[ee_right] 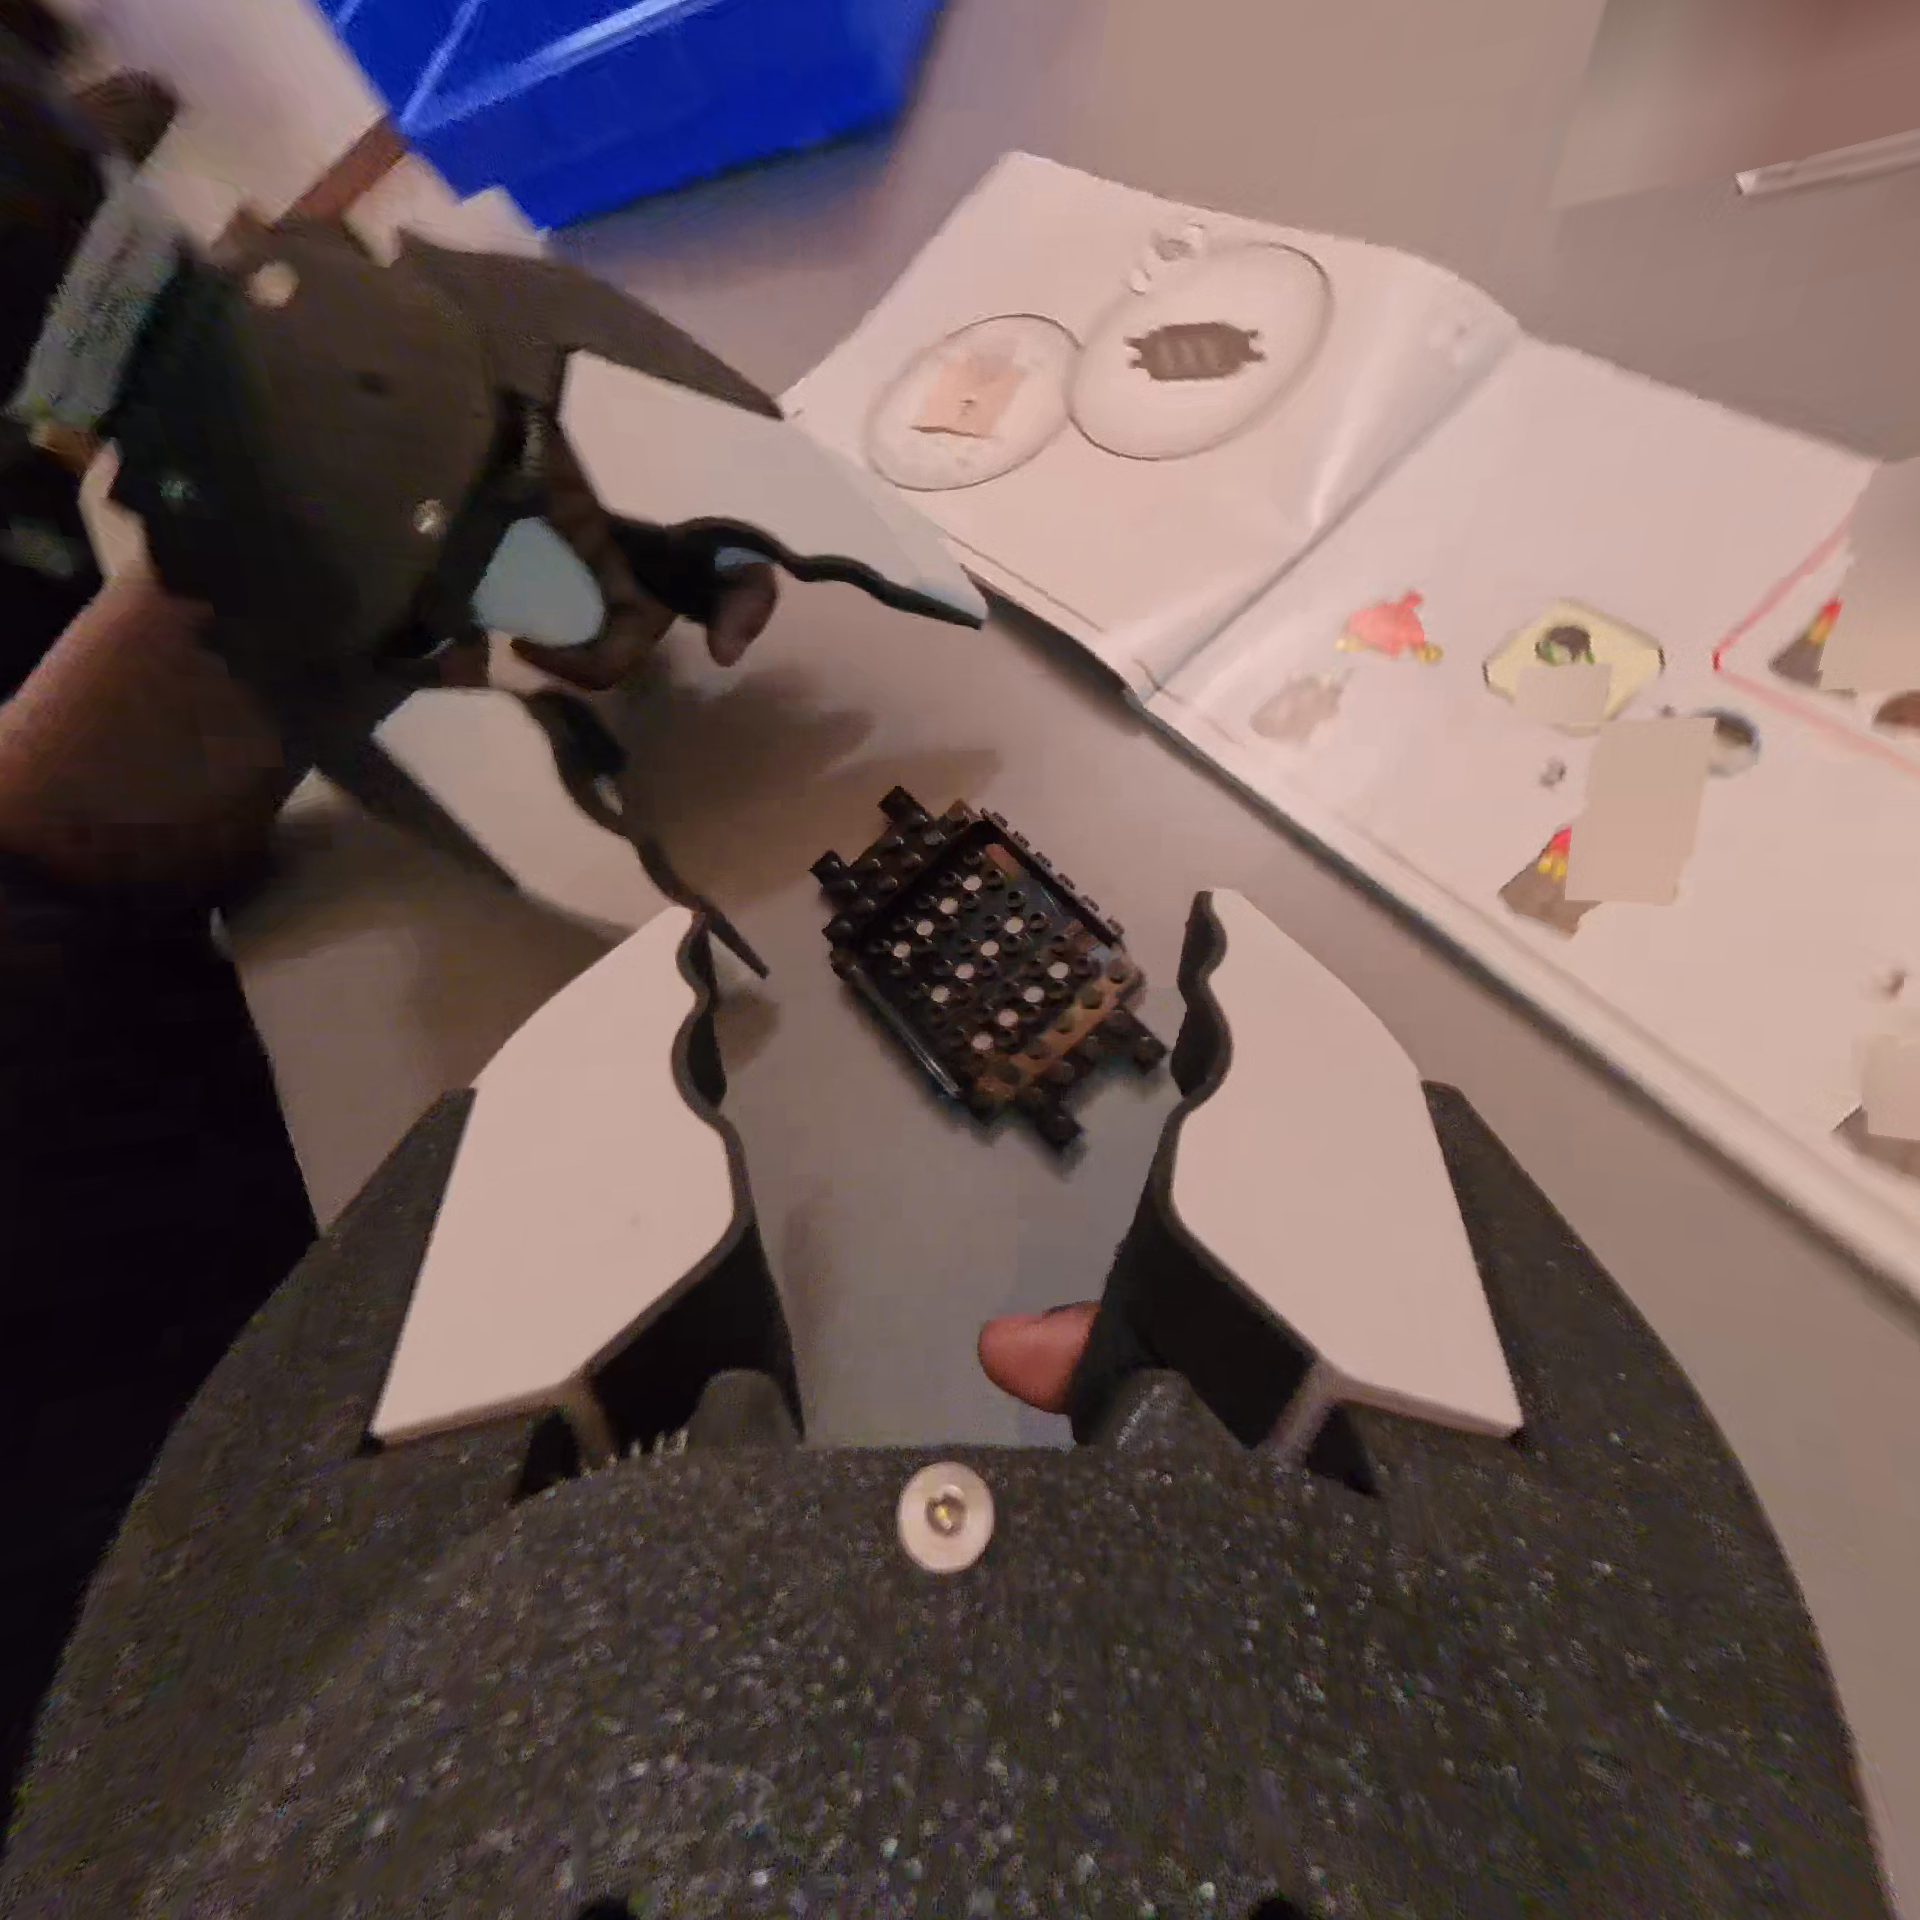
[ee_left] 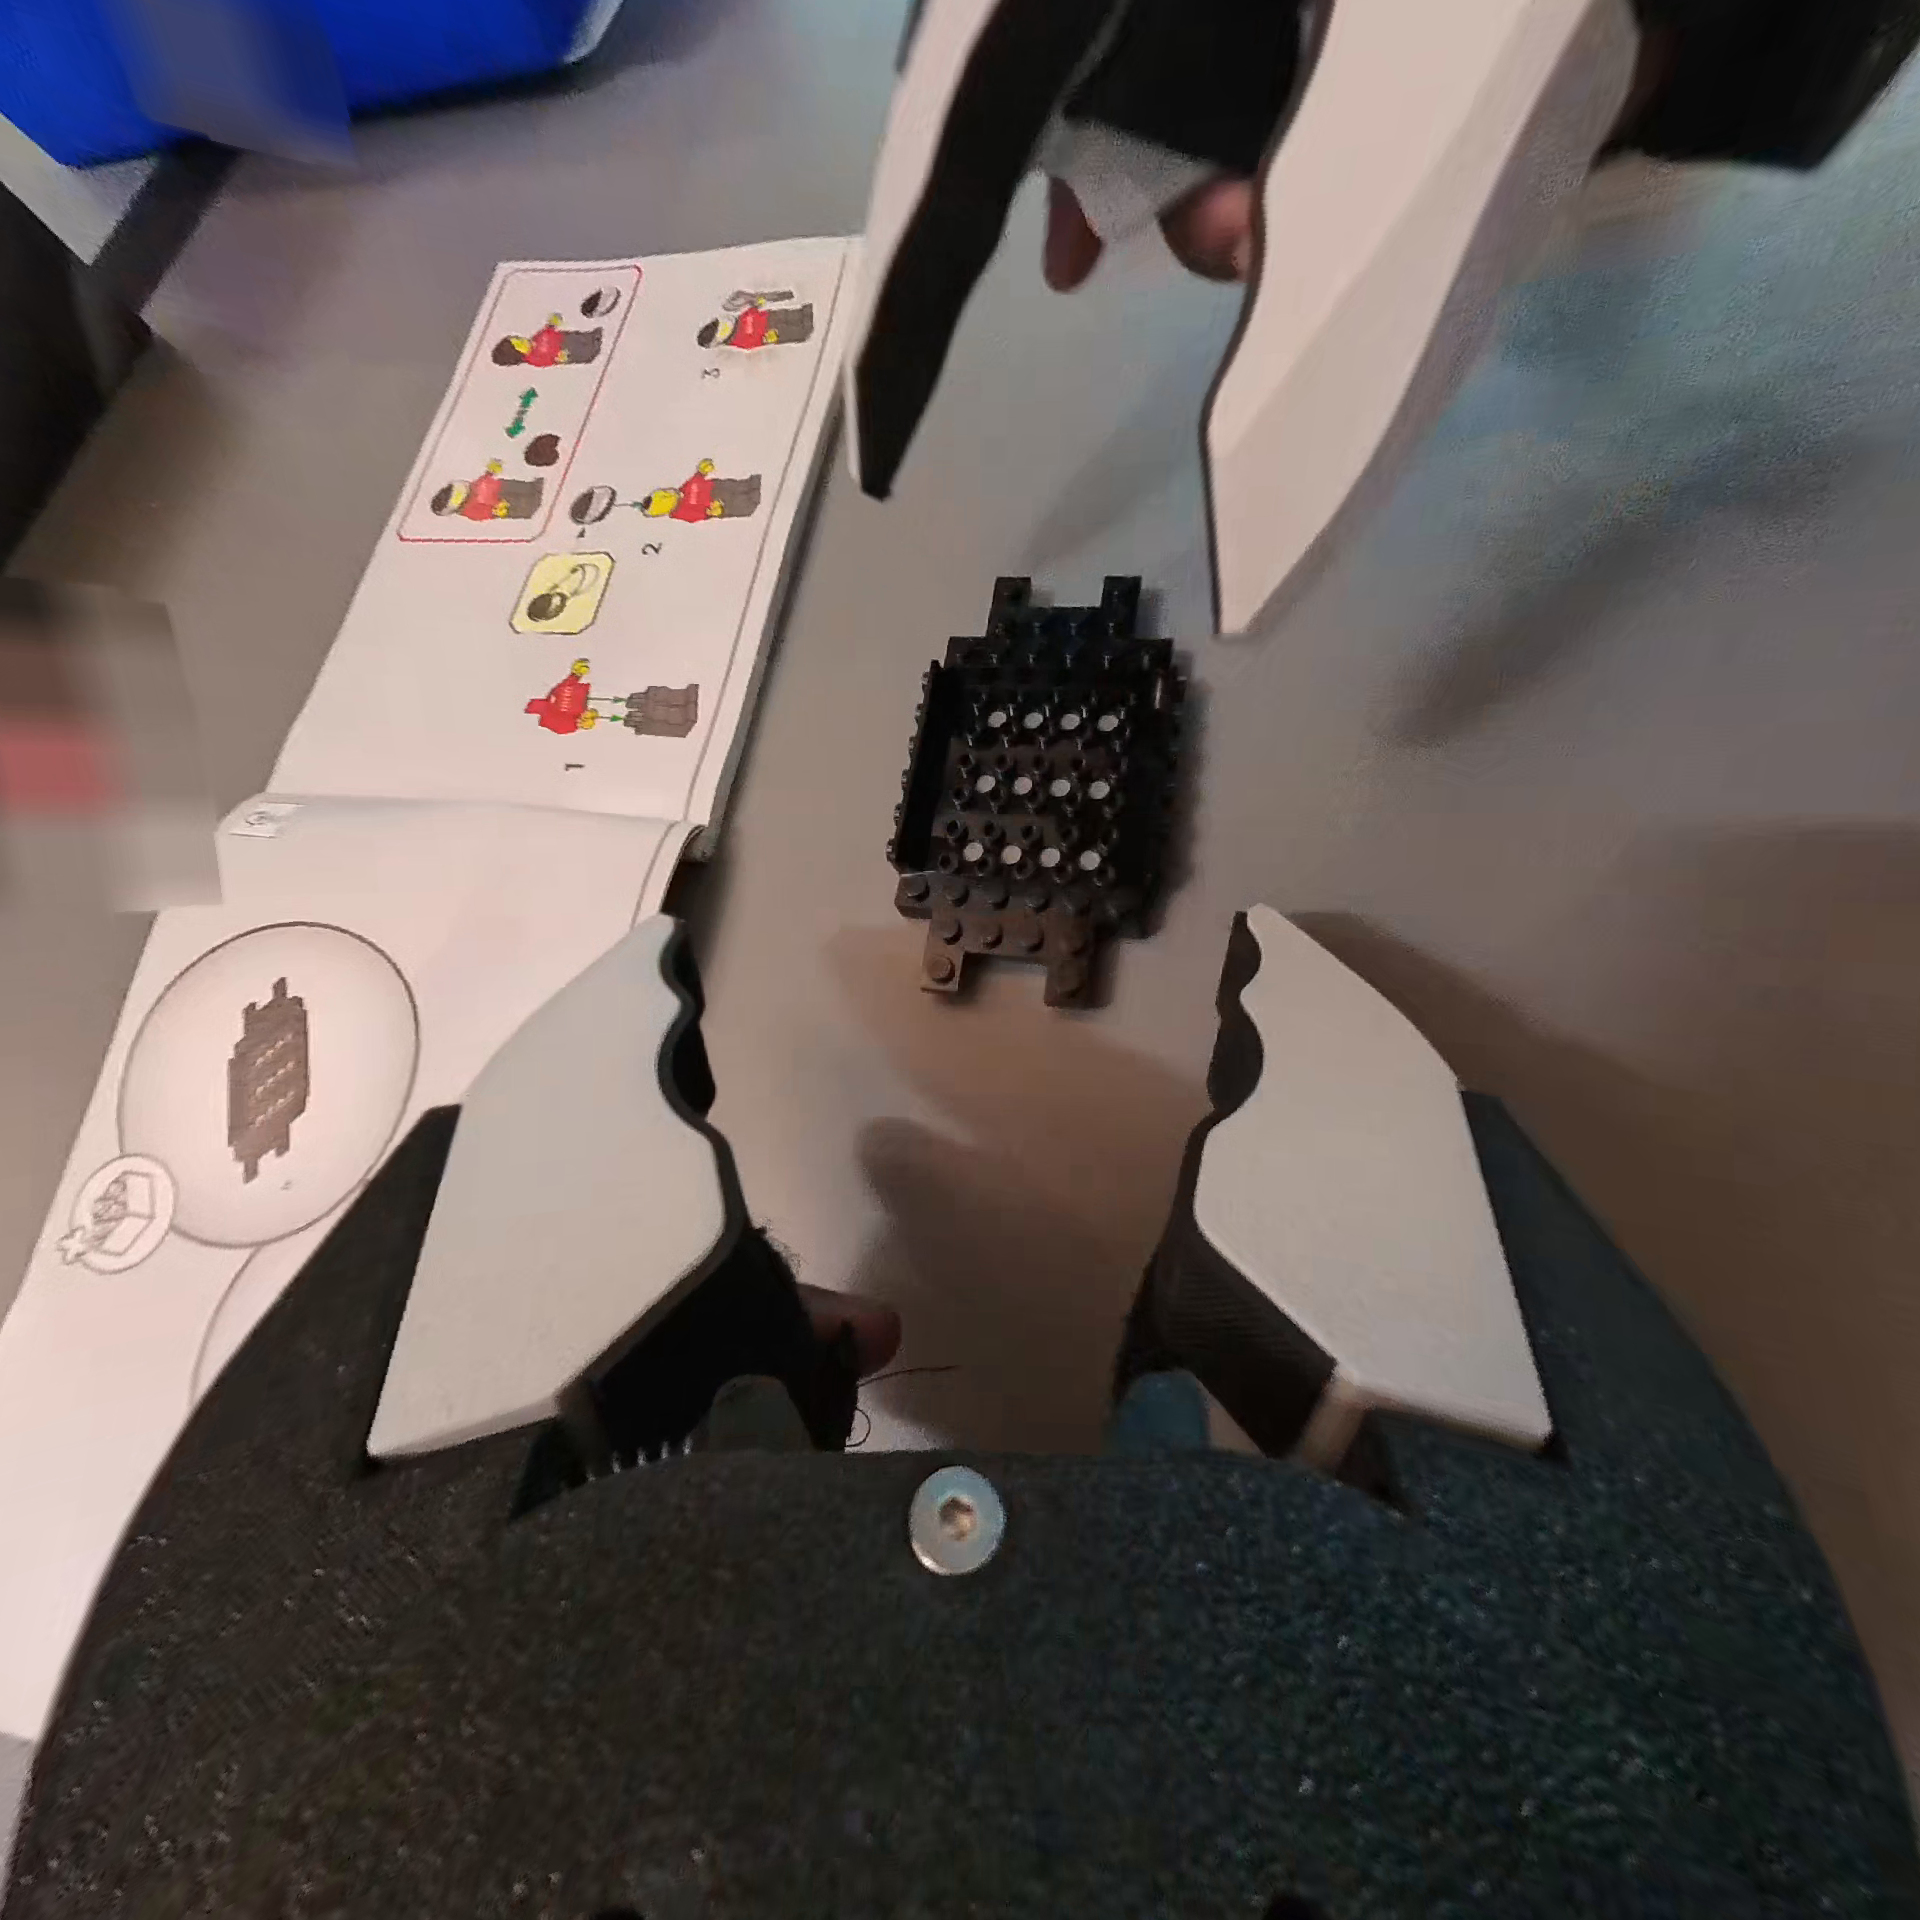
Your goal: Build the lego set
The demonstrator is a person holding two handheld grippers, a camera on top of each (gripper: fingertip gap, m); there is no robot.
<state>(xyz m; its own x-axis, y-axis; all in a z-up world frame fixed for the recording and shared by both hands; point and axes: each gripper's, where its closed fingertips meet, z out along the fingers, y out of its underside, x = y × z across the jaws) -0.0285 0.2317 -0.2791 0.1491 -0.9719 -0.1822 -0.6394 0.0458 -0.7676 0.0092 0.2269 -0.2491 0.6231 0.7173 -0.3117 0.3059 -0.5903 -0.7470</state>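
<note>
Right now the black brick base [ee_left: 1044, 795] lies flat on the grey table [ee_left: 1558, 831], just past your left gripper [ee_left: 961, 935], its long axis running away from you, in line with the gap. Your right gripper [ee_right: 945, 914] straddles it, nearer. Both sets of jaws are spread, holding nothing. The booklet [ee_left: 499, 665] lies left.

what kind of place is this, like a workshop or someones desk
Probably a hobby or work table set up for toy brick building: a black studded brick assembly lies on a plain grey tabletop, beside an open picture instruction booklet, with a blue bin behind.
</note>
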